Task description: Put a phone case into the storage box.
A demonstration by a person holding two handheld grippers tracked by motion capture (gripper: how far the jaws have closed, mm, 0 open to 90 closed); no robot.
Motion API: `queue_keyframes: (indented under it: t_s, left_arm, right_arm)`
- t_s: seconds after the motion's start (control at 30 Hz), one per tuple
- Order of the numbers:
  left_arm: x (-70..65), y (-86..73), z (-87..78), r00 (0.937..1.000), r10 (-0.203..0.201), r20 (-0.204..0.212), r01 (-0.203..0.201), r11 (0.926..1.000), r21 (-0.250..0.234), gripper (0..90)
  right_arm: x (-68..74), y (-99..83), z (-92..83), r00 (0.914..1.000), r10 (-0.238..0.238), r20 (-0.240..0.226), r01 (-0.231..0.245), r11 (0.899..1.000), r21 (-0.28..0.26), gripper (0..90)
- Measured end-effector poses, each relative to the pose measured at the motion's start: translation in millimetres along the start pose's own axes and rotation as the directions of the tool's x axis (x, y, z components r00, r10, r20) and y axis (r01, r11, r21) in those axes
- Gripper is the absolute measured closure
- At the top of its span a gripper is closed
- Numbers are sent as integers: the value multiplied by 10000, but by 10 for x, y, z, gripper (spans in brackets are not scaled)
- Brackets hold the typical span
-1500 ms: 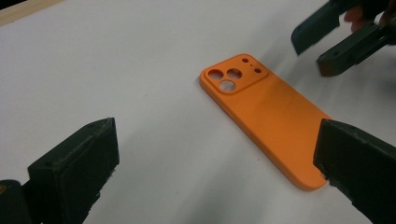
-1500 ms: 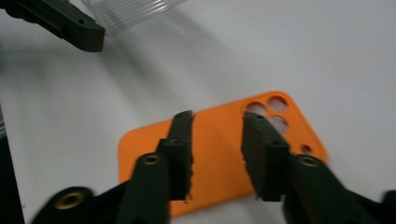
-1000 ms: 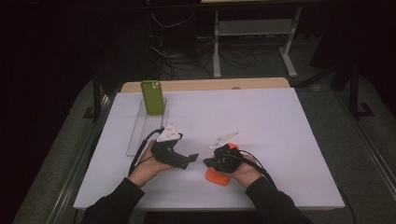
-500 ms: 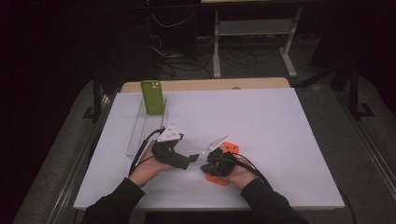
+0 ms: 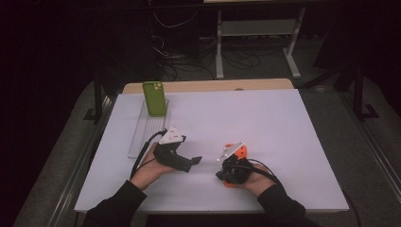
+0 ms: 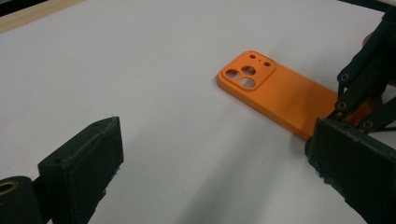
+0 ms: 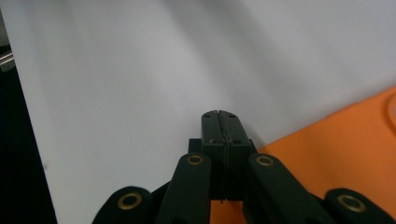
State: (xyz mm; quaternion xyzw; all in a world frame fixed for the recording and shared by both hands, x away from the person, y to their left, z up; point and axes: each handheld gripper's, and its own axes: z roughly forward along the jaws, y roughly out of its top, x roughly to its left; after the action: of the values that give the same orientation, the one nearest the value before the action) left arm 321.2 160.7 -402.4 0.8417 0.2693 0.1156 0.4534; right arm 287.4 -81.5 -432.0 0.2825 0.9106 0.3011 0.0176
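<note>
Counter [image 5: 293, 142]: white, in a dark room.
Cases: two, orange [image 6: 280, 95], green [image 5: 155, 98].
Tray [image 5: 142, 135]: one.
Left gripper [image 6: 210, 182]: wide, empty.
Right gripper [image 7: 223, 122]: closed, empty.

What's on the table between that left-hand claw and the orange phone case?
Nothing: in the left gripper view, bare white table runs from the open left gripper to the orange phone case.

No readable text, labels, brands, numbers or signs anywhere. Orange phone case [image 6: 280, 95]: plain back, camera cutouts, no logo or print. Green phone case [image 5: 154, 98]: plain, nothing legible. White table top [image 5: 265, 123]: unmarked. Gripper parts: no lettering visible.
</note>
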Motion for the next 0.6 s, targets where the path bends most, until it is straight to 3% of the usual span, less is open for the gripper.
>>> queue_keyframes:
  t_s: [0.23, 0.6]
  left_arm:
    - [-15, 5, 5, 10000, 25, 65, -25, 10000, 95, 25]
    - [-32, 5, 24, 9999, 70, 114, -71, 10000, 61, 25]
  right_arm:
    - [-122, -245, -190, 9991, 356, 230, -358, 9993, 98, 884]
    - [-357, -565, -471, 9893, 909, 1143, -948, 9951, 294, 884]
